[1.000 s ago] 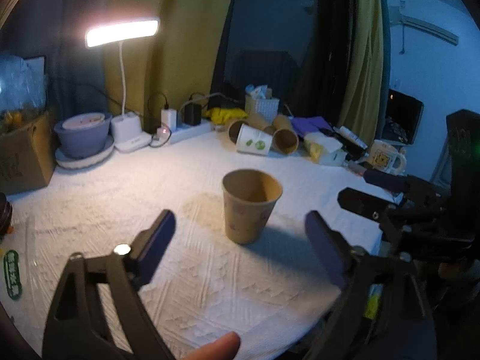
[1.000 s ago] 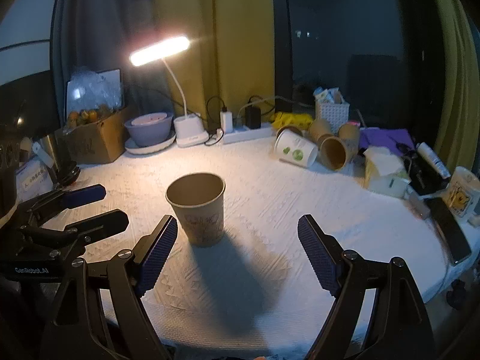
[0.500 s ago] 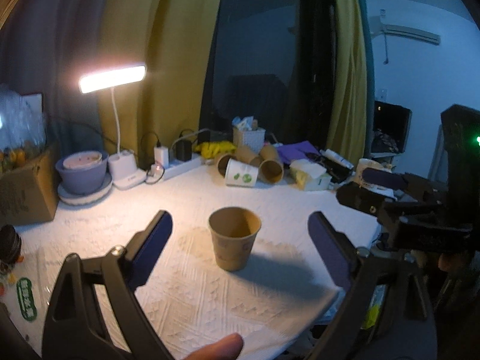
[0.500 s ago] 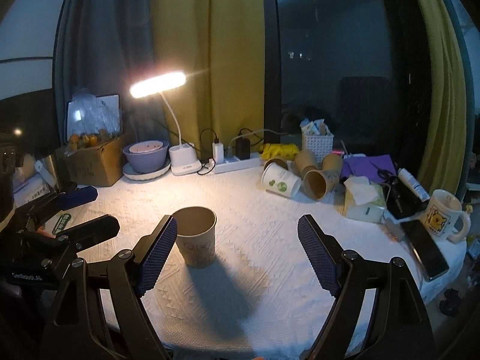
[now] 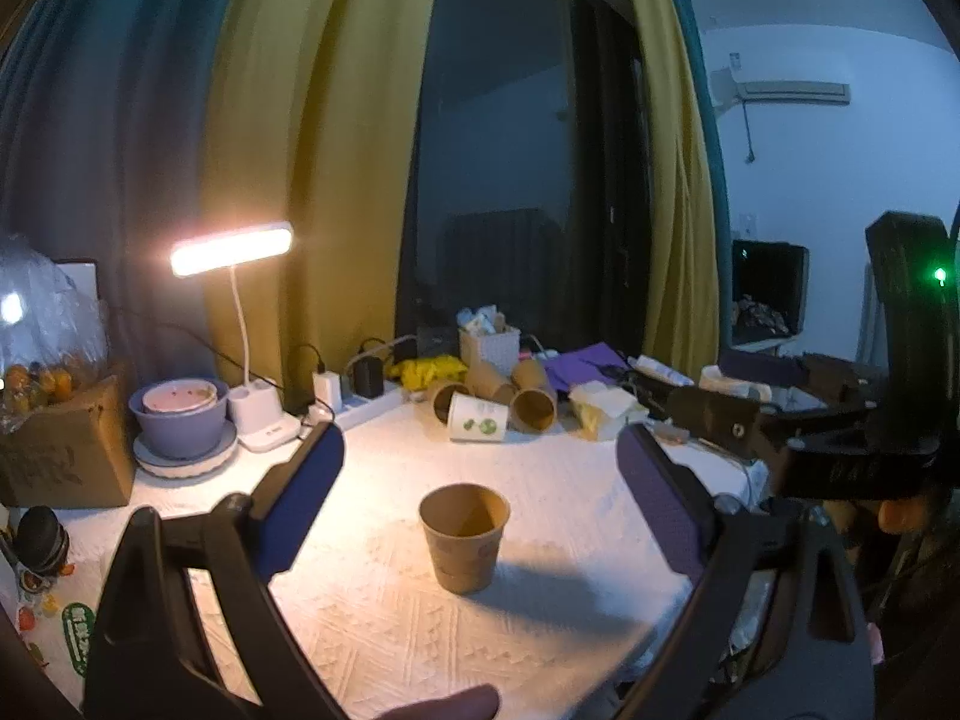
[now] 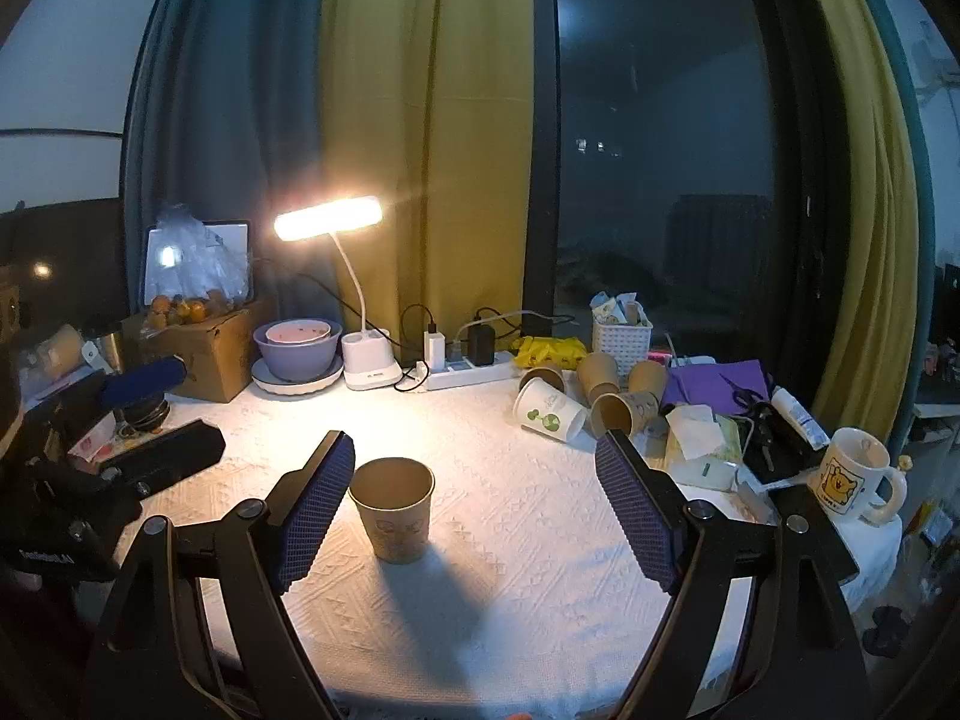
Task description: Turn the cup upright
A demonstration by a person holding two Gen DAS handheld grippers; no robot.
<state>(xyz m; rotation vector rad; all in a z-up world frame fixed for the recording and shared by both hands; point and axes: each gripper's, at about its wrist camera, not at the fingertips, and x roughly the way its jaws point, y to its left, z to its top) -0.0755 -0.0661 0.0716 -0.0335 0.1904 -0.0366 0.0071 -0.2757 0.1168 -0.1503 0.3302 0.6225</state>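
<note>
A brown paper cup (image 5: 464, 536) stands upright, mouth up, on the white table cloth (image 5: 390, 612); it also shows in the right wrist view (image 6: 392, 508). My left gripper (image 5: 480, 498) is open and empty, held back from the cup. My right gripper (image 6: 474, 498) is open and empty, the cup just beside its left finger (image 6: 315, 504) and farther off. Each gripper shows in the other's view, the right one (image 5: 804, 426) at the right and the left one (image 6: 138, 420) at the left.
Several paper cups (image 6: 576, 399) lie on their sides at the back. A lit desk lamp (image 6: 354, 300), power strip (image 6: 468, 369), purple bowl (image 6: 297, 348), cardboard box (image 6: 204, 348), white basket (image 6: 621, 339), tissues (image 6: 699, 438) and a yellow-print mug (image 6: 849, 483) ring the table.
Both grippers have pulled back and up from the upright cup, which now looks smaller and farther. The cup has not moved.
</note>
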